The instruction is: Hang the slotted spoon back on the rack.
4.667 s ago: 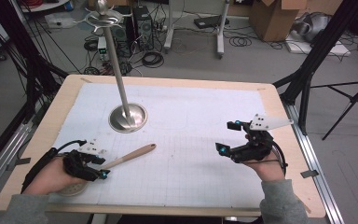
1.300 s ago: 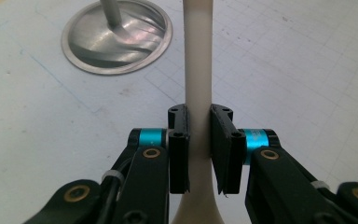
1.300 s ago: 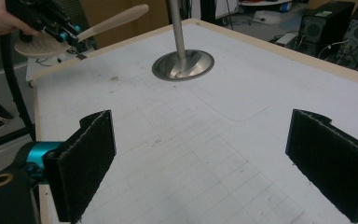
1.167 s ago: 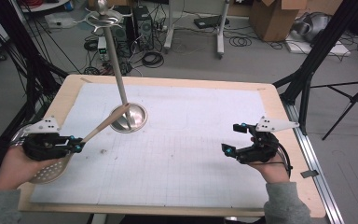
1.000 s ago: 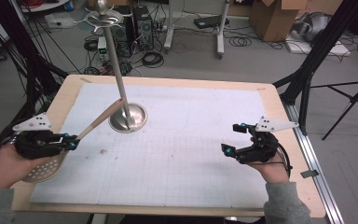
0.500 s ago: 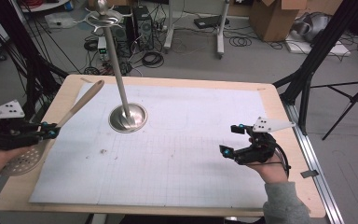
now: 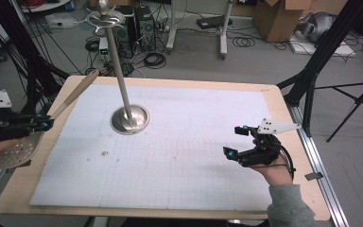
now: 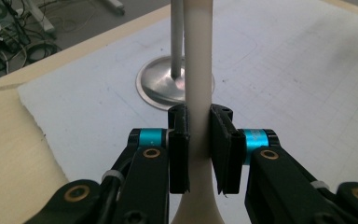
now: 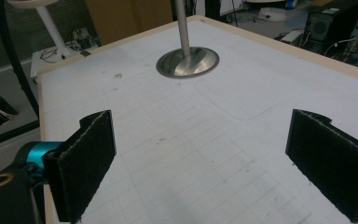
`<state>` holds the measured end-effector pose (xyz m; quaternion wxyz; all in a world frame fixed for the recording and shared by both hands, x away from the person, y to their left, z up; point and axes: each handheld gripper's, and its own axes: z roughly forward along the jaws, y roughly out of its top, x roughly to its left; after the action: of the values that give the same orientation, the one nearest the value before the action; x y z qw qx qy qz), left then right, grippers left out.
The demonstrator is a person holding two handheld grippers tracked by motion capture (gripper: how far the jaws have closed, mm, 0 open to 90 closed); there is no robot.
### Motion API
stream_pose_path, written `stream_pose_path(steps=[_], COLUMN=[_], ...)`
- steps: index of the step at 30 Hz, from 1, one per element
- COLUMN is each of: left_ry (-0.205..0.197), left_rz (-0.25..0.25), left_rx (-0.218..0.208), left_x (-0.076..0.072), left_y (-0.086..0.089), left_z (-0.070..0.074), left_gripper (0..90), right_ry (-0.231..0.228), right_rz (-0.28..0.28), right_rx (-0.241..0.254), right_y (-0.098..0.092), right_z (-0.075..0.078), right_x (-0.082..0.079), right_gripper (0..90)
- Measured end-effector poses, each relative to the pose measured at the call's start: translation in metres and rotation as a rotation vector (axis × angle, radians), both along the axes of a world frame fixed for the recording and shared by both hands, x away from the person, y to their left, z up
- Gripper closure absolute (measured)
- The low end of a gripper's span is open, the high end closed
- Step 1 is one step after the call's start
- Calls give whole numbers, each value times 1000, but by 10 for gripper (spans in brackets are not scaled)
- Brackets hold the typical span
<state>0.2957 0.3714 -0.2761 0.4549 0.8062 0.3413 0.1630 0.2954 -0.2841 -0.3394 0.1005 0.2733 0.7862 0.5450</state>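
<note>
Skimmer with wooden handle now lifted off mat, out past table's left edge, perforated bowl hanging low, handle angled up toward stand pole. Earlier it lay on white mat. Left gripper clamped on handle near bowl. Likely carrying it to hang on stand's hooks. Right gripper idle over mat, jaws wide, nothing between.

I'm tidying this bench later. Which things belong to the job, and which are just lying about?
In the job:
- skimmer, wooden handle clamped in the left claw
- stand, steel pole with hooks on top
- right claw, open, hovering over the mat

Lying about:
- cardboard box on the floor
- computer tower
- cables
</note>
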Motion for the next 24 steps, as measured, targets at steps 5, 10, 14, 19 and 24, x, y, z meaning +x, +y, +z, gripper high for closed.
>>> stream_pose_path(steps=[5, 10, 14, 19, 24], left_ry=[-1, -18, -30, -52, -83], left_rz=[3, 8, 17, 26, 30], left_rx=[0, -4, 6, 0, -6], left_x=[5, 5, 4, 2, 0], left_y=[-1, 0, 1, 5, 8], left_z=[6, 18, 29, 43, 53], left_gripper=[777, 778, 778, 778, 778], right_ry=[-5, -3, -5, -1, -2], right_rz=[-2, -4, -6, -4, -4], right_rx=[6, 10, 11, 6, 12], right_y=[-2, -3, -3, -2, -2], right_z=[1, 1, 1, 1, 2], right_x=[-1, -1, -1, -1, -1], right_gripper=[73, 73, 73, 73, 73])
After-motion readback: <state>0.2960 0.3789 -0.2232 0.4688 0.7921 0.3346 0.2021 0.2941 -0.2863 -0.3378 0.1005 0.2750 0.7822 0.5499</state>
